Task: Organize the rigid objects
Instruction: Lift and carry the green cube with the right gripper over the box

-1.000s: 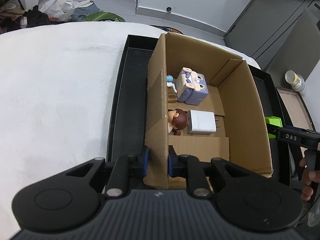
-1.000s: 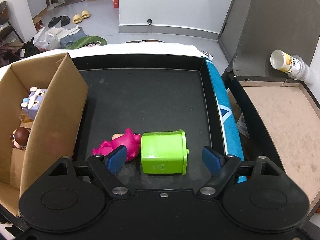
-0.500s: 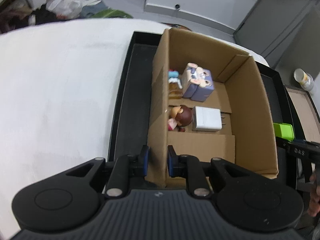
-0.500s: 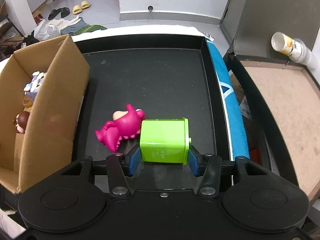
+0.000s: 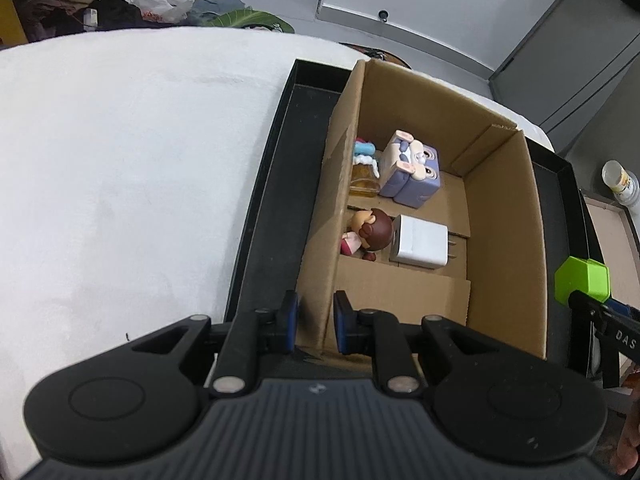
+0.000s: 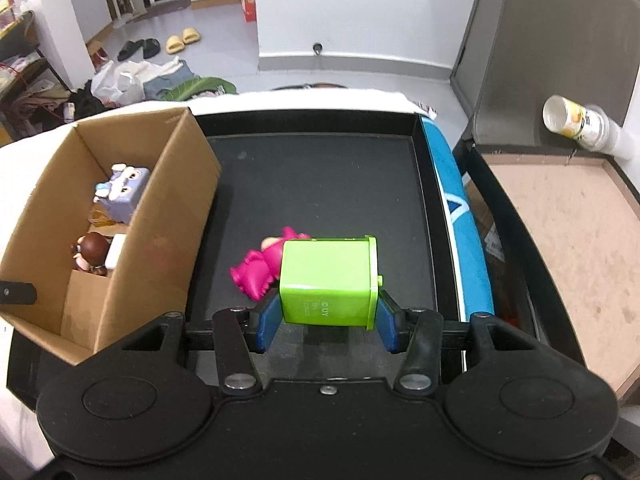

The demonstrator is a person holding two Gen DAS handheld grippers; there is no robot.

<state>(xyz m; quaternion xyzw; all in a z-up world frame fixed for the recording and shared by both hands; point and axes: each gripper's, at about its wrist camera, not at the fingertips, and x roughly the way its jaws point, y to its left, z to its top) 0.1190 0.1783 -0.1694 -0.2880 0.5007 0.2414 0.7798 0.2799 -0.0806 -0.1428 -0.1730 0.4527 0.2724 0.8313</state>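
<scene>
In the left wrist view the left gripper [image 5: 314,326] points steeply down, its blue pads pinching the near-left wall of the open cardboard box [image 5: 504,248], which stands in a black tray [image 5: 264,216] on a white-covered surface [image 5: 120,168]; inside the box a purple block figure [image 5: 412,168] stands at the far end and a white charger [image 5: 420,242] lies beside a brown-haired doll [image 5: 374,228]. In the right wrist view the right gripper [image 6: 327,322], also angled downward, clamps the green bin-shaped container [image 6: 328,280] by its two sides, tipped over with its long axis across the view and its rim to the right, in front of a pink figure [image 6: 260,264] lying on the tray floor just right of the box. Beyond are a grey floor with slippers [image 6: 184,38] and bags, and a brown board [image 6: 560,240] at right.
</scene>
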